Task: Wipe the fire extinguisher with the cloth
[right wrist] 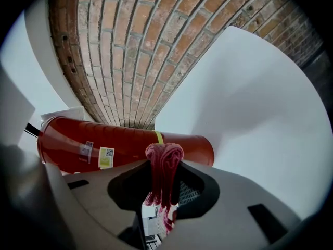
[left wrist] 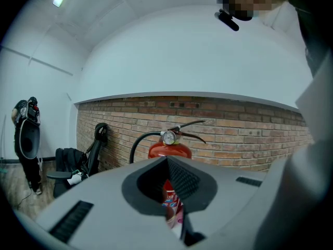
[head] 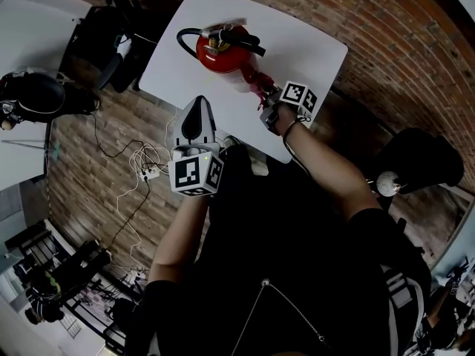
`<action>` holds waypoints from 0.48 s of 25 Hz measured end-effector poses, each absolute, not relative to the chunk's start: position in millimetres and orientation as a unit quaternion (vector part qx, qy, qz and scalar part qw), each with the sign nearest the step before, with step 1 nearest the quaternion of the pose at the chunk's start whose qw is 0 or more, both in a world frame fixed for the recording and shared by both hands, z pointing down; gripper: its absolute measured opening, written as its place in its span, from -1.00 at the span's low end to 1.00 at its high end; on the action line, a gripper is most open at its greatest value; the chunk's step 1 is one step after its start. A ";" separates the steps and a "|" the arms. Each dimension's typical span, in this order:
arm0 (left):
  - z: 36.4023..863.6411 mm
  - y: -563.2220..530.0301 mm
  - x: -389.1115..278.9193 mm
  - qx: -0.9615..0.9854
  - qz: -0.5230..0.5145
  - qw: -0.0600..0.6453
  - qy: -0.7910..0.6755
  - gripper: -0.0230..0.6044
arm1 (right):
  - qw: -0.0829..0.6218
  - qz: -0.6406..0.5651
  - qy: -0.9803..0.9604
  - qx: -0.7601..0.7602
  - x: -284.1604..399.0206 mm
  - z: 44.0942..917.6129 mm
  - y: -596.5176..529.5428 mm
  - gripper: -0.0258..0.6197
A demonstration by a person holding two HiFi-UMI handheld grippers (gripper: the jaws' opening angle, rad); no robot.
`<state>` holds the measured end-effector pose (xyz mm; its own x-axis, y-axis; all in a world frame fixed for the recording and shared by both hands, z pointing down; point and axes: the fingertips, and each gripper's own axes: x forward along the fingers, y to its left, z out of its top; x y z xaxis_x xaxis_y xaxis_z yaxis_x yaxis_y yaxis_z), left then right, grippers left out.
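Observation:
A red fire extinguisher [head: 223, 54] with a black hose and lever stands upright on the white table [head: 312, 43]. My right gripper [head: 267, 99] is just to its right, shut on a bunched dark-pink cloth [head: 258, 84]. In the right gripper view the cloth [right wrist: 164, 165] pokes out of the right gripper [right wrist: 162, 191], close against the red cylinder [right wrist: 125, 147]; contact cannot be told. My left gripper [head: 197, 108] hovers at the table's near edge, shut and empty. Past the left gripper [left wrist: 174, 207] the extinguisher [left wrist: 169, 150] and its gauge are visible.
The floor is brick-patterned. A dark chair with bags [head: 104, 35] stands left of the table, and it also shows in the left gripper view [left wrist: 78, 165]. Cables and a power strip [head: 145, 170] lie on the floor at the left. A black stool [head: 415, 162] sits at the right.

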<state>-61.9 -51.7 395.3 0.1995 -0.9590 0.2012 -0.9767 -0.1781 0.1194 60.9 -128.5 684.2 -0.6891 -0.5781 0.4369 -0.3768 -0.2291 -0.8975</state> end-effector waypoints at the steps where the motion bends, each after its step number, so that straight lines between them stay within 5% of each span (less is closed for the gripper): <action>1: 395.2 -51.8 -61.6 0.766 0.040 0.111 -0.631 -0.90 | 0.074 -0.683 0.615 -0.388 61.1 681.8 -128.1 -0.55; 12: 394.3 -54.3 -63.1 0.766 0.040 0.109 -0.632 -0.90 | 0.091 -0.675 0.628 -0.377 60.6 638.6 -129.6 -0.55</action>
